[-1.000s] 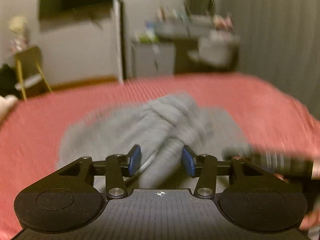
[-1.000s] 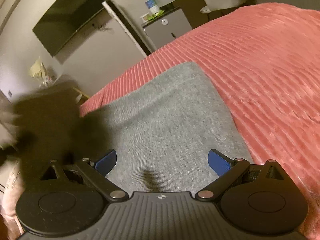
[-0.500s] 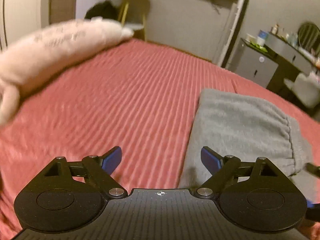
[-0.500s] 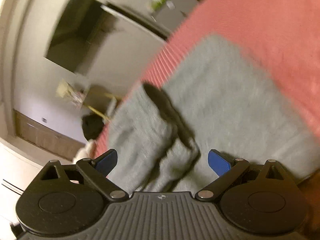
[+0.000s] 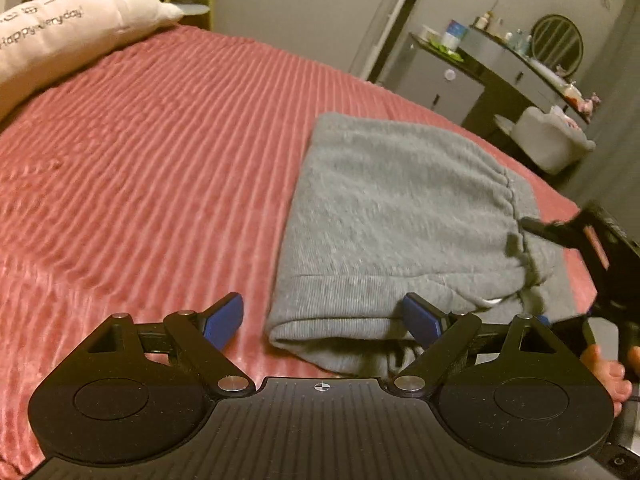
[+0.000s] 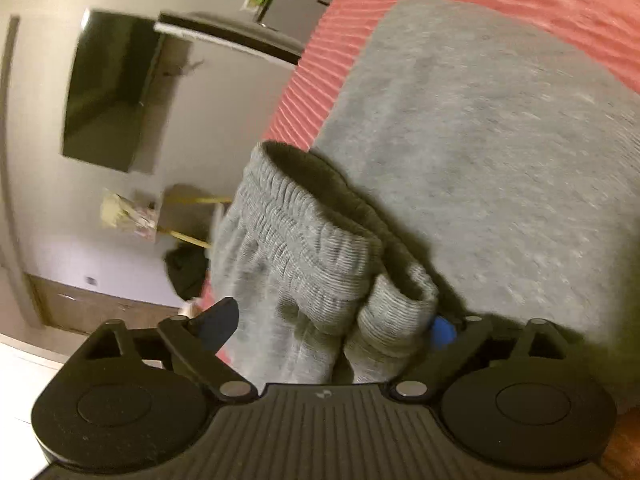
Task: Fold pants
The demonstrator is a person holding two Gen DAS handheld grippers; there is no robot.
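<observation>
Grey sweatpants (image 5: 392,216) lie folded into a compact bundle on the red ribbed bedspread (image 5: 152,152). My left gripper (image 5: 322,322) is open, its jaws wide, with the near folded cuff edge of the pants between them, not clamped. The right gripper's black body (image 5: 600,248) shows at the right edge by the waistband. In the right wrist view the pants' elastic waistband (image 6: 304,240) and a cuff bunch up between the wide-apart jaws of my right gripper (image 6: 332,328); the blue pads do not press on the cloth.
A white pillow with lettering (image 5: 68,28) lies at the bed's far left. A dresser with bottles and a round mirror (image 5: 520,60) stands beyond the bed. A wall-mounted TV (image 6: 108,88) and a white stool (image 5: 548,140) are nearby.
My left gripper released the pants and swung left, then settled with open jaws at the near cuff edge. My right gripper tilted and closed in on the bunched waistband.
</observation>
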